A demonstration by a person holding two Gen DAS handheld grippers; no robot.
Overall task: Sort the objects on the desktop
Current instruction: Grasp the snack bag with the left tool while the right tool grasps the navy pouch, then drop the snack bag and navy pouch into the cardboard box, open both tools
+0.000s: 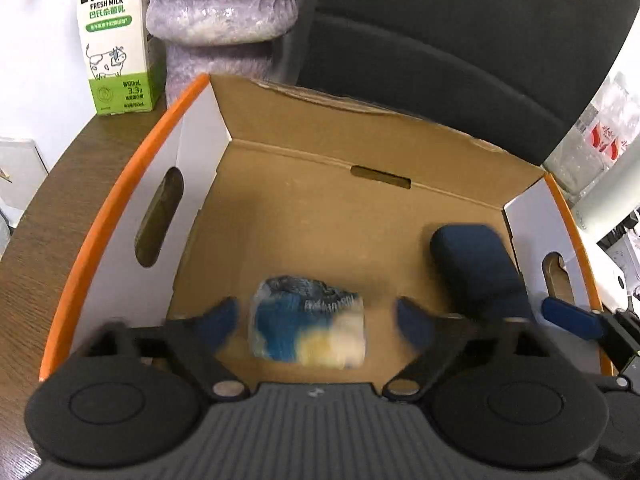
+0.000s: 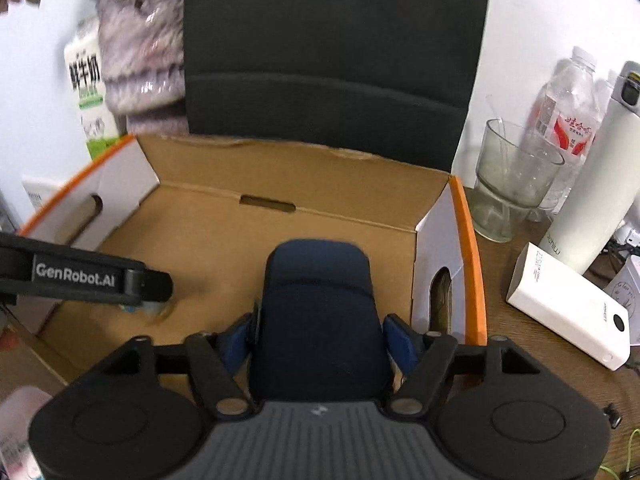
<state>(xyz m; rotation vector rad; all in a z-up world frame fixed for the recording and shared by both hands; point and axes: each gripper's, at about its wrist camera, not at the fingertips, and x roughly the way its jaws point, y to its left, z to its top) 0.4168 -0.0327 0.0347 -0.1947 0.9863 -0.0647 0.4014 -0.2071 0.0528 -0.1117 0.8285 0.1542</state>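
Note:
An open cardboard box [image 1: 304, 148] with orange-edged white end flaps stands on a wooden desk; it also shows in the right wrist view [image 2: 304, 168]. My left gripper [image 1: 316, 322] is open above the box floor, its blue fingertips apart on either side of a blue, white and yellow packet [image 1: 306, 326] lying between them. My right gripper [image 2: 318, 338] is shut on a dark navy case [image 2: 318, 312], held over the right part of the box; the case also shows in the left wrist view [image 1: 476, 268].
A green and white milk carton [image 1: 114, 36] and a purple fuzzy object [image 1: 224, 12] stand behind the box's left end. A black chair back [image 2: 332, 60] is behind. Right of the box are a glass [image 2: 512, 176], a water bottle [image 2: 568, 108], a white flask [image 2: 604, 176] and a white power bank [image 2: 568, 312].

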